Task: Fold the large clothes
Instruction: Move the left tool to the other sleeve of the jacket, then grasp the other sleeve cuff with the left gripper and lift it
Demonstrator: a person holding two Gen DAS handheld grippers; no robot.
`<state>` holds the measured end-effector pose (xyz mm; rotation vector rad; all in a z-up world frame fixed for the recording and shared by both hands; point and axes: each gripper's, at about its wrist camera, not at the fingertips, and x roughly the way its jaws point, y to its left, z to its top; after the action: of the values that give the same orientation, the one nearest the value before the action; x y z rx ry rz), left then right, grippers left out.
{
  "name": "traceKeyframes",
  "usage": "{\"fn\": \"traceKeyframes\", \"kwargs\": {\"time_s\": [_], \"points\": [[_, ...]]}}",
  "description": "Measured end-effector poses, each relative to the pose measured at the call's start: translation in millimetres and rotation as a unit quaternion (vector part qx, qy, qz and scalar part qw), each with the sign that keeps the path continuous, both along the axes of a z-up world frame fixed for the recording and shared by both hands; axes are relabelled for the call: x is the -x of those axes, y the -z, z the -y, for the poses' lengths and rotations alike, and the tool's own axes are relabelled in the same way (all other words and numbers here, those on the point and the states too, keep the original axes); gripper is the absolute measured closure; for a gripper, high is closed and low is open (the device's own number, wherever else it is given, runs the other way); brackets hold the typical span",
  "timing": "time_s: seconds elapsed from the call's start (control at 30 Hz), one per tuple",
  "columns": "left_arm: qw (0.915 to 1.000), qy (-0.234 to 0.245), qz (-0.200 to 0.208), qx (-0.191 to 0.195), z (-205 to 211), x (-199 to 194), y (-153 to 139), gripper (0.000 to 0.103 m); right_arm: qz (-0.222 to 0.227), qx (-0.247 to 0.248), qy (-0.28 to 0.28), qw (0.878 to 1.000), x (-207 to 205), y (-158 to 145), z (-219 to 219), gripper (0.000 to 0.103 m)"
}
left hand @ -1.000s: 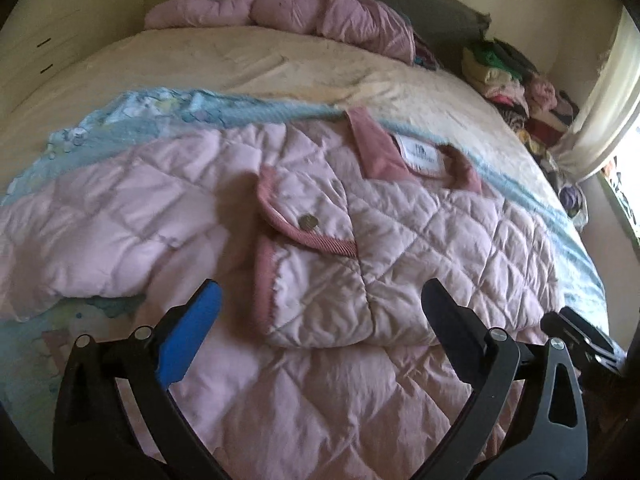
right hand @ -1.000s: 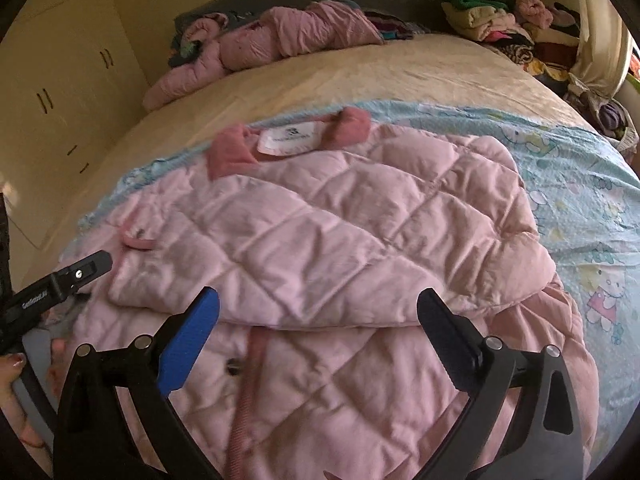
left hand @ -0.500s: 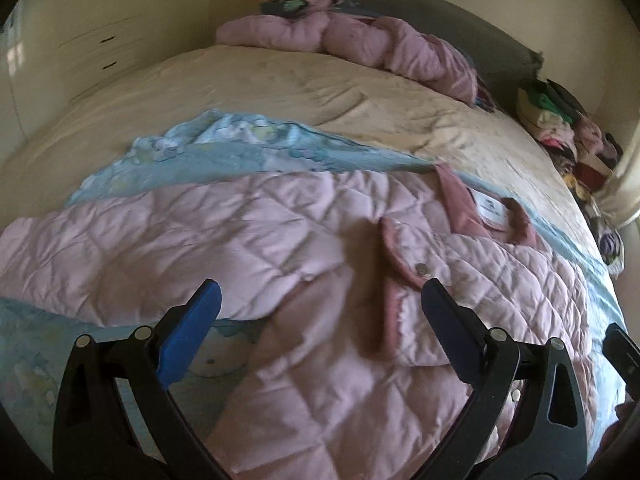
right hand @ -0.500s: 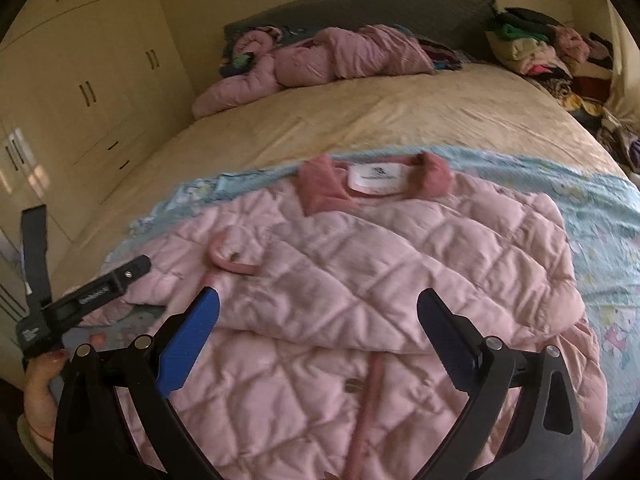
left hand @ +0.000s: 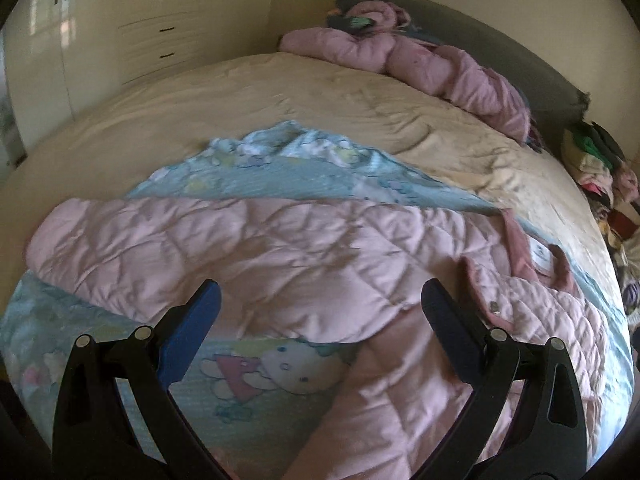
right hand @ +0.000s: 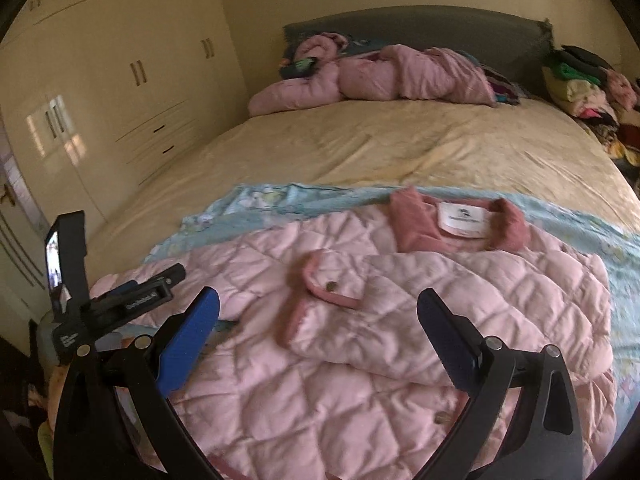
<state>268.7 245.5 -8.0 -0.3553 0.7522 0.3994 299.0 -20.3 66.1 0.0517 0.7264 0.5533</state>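
A pink quilted jacket (right hand: pixel 460 300) lies on a light blue printed blanket (right hand: pixel 280 200) on the bed, collar and white label (right hand: pixel 464 220) at the far side. One sleeve is folded across the chest; the other sleeve (left hand: pixel 200 248) stretches out flat to the left. My left gripper (left hand: pixel 320 312) hovers open above that outstretched sleeve, holding nothing. My right gripper (right hand: pixel 318 316) hangs open over the jacket's lower front, empty. The left gripper (right hand: pixel 132 300) also shows at the left edge of the right wrist view.
A crumpled pink jacket (right hand: pixel 380 76) lies by the grey headboard (right hand: pixel 420 28). A pile of clothes (right hand: pixel 588 84) sits at the far right. Cream wardrobes (right hand: pixel 120 80) line the left wall. The beige bedspread (right hand: pixel 400 148) spreads beyond the blanket.
Both grippers have swung left and pulled back. The left wrist view now centres on the outstretched sleeve instead of the folded chest. The jacket has not moved.
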Motion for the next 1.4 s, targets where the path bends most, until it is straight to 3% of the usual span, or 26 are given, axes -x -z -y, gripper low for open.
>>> {"fn": "traceKeyframes", "kwargs": {"time_s": [0.2,0.33,0.57,1.0,1.23,1.4], "points": [[0.9992,-0.036,0.003,0.015,-29,12,2,0.009,0.004,0.003,-0.038,0.999,6,1,-38,0.004],[0.9972,-0.073,-0.015,-0.002,-48,19,7,0.009,0.0,0.004,-0.062,0.998,11,6,-62,0.004],[0.9923,-0.118,-0.029,0.02,-88,33,24,0.009,-0.02,-0.001,-0.107,0.994,17,19,-100,0.004],[0.9719,-0.214,-0.051,0.084,-149,63,64,0.009,-0.066,0.001,-0.144,0.987,25,48,-130,0.004],[0.959,-0.235,-0.035,0.155,-177,65,98,0.009,-0.094,-0.014,-0.137,0.986,16,59,-123,0.004],[0.9526,-0.247,0.014,0.177,-185,74,99,0.009,-0.116,-0.027,-0.124,0.985,7,66,-110,0.004]]}}
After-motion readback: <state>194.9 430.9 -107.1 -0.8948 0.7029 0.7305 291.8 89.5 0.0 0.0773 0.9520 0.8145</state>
